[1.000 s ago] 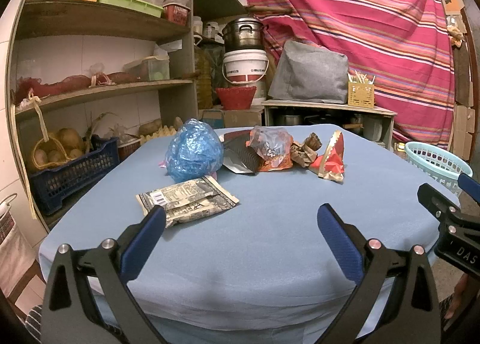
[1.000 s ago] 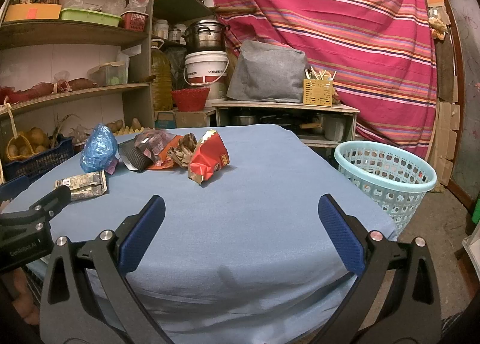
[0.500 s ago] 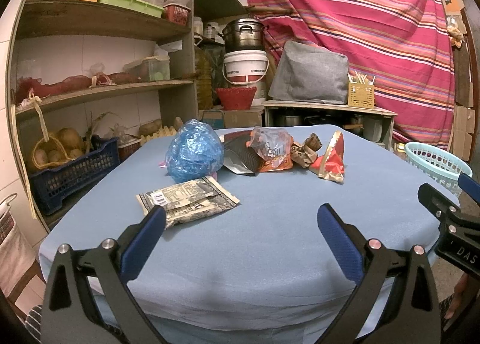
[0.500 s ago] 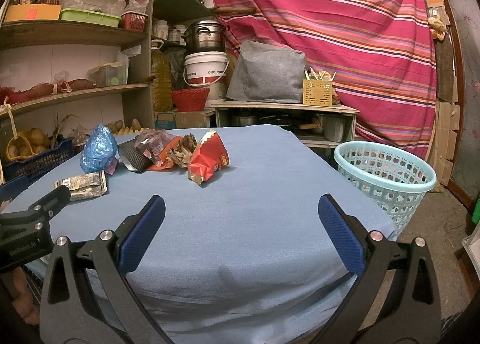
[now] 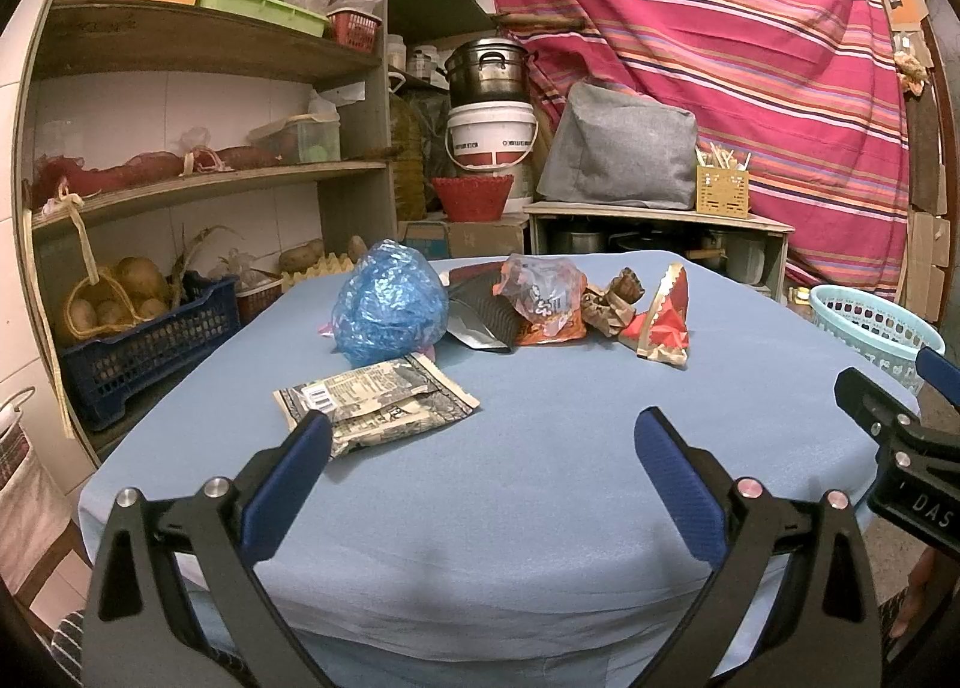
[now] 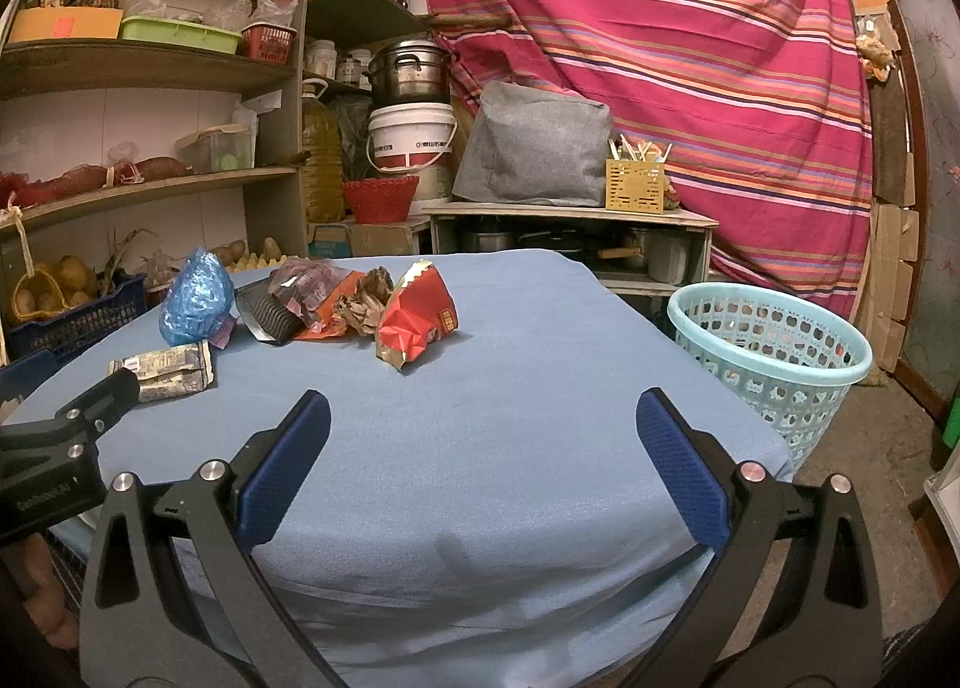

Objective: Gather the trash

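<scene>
Trash lies on a blue-covered table (image 5: pixel 540 478): a crumpled blue plastic bag (image 5: pixel 387 313), a flat printed sachet (image 5: pixel 375 403), a dark foil packet (image 5: pixel 480 316), an orange snack bag (image 5: pixel 543 307), brown crumpled paper (image 5: pixel 612 304) and a red wrapper (image 5: pixel 663 322). My left gripper (image 5: pixel 480 448) hovers open at the near edge, just short of the sachet. In the right wrist view my right gripper (image 6: pixel 480 442) is open over bare cloth, with the red wrapper (image 6: pixel 414 322) ahead of it and a light blue basket (image 6: pixel 774 352) on the floor to the right.
Wooden shelves (image 5: pixel 198 178) with crates and produce stand left of the table. A low cabinet (image 6: pixel 570 220) with a grey cover, a bucket and a pot sits behind it. A striped cloth (image 6: pixel 690 57) hangs at the back. Floor shows beyond the basket.
</scene>
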Tool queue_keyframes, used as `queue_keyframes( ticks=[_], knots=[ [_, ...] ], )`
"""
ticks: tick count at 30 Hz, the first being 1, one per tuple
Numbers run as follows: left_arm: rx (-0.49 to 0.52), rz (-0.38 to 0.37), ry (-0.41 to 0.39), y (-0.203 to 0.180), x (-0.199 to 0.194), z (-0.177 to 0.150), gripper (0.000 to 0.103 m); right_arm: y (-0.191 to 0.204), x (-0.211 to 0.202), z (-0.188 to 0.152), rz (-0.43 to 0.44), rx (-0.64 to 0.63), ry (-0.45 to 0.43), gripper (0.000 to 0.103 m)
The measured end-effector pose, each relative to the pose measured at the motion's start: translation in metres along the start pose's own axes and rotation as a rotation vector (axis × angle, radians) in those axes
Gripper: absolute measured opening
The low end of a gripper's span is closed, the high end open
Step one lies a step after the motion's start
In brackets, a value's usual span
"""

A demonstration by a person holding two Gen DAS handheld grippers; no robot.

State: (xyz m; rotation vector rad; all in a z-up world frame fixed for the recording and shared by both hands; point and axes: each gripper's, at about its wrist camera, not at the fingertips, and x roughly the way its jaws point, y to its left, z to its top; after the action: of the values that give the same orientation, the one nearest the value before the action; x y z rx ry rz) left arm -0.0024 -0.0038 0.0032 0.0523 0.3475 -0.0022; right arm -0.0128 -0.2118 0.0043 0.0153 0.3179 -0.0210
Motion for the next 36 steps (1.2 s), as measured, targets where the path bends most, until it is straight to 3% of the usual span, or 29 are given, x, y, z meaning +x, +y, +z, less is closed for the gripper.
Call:
queue_keyframes(
  ticks=[36],
  knots=[
    [0.009,0.004,-0.009,0.0039,-0.0026,0.002,0.099,-0.0045,0.0046,-0.003,-0.006,0.002,0.013,0.099]
  ],
)
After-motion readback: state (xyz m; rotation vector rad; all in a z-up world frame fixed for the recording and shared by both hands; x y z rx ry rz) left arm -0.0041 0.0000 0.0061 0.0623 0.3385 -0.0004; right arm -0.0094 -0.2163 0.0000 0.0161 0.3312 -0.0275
